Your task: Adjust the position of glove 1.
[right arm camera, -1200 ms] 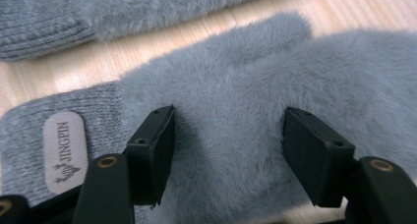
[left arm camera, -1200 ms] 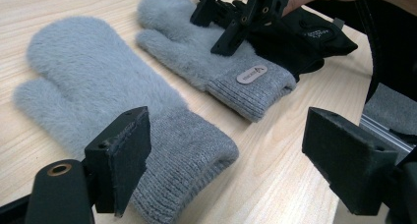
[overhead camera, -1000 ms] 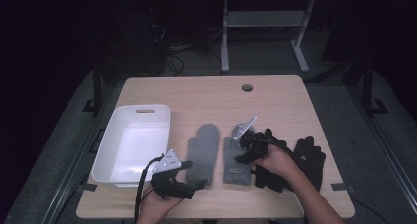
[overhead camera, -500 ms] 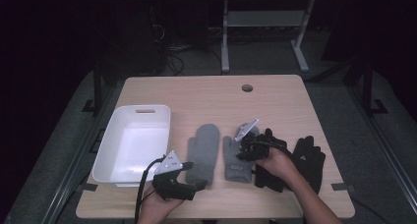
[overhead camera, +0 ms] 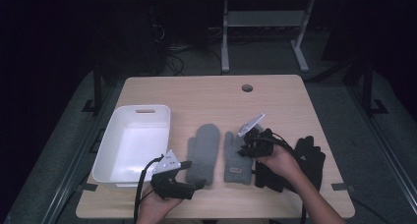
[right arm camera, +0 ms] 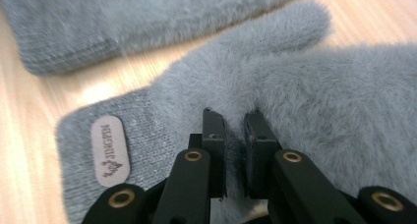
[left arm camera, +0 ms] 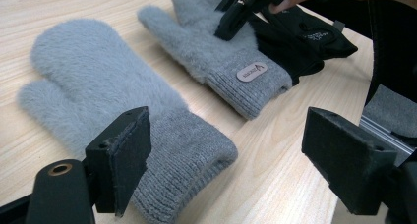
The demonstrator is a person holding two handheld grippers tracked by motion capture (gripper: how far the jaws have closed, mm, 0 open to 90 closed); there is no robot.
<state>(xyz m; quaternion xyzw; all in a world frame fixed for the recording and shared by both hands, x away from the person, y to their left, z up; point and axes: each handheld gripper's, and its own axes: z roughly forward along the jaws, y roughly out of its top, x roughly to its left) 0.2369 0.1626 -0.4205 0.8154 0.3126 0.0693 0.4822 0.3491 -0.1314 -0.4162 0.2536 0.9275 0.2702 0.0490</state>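
Two fluffy grey mittens lie side by side on the wooden table, the left mitten (overhead camera: 204, 150) and the right mitten (overhead camera: 235, 160). My right gripper (overhead camera: 247, 146) reaches onto the right mitten (right arm camera: 305, 86). Its jaws (right arm camera: 235, 150) have just been closing and now pinch a fold of the fur near the thumb, beside the cuff label (right arm camera: 110, 150). My left gripper (overhead camera: 193, 175) rests at the left mitten's cuff (left arm camera: 187, 150). It is open (left arm camera: 231, 170), the cuff lies between its pads without being pressed, and the right gripper (left arm camera: 246, 8) appears beyond it.
A white plastic tub (overhead camera: 147, 111) stands at the table's left. A pair of black gloves (overhead camera: 307, 157) lies under and beside the right hand, also seen as black gloves (left arm camera: 305, 37) past the right mitten. The table (overhead camera: 196, 94) has a cable hole (overhead camera: 247, 88).
The right gripper has edged slightly left onto the right mitten and its jaws have come together on the fur. The left hand has stayed put.
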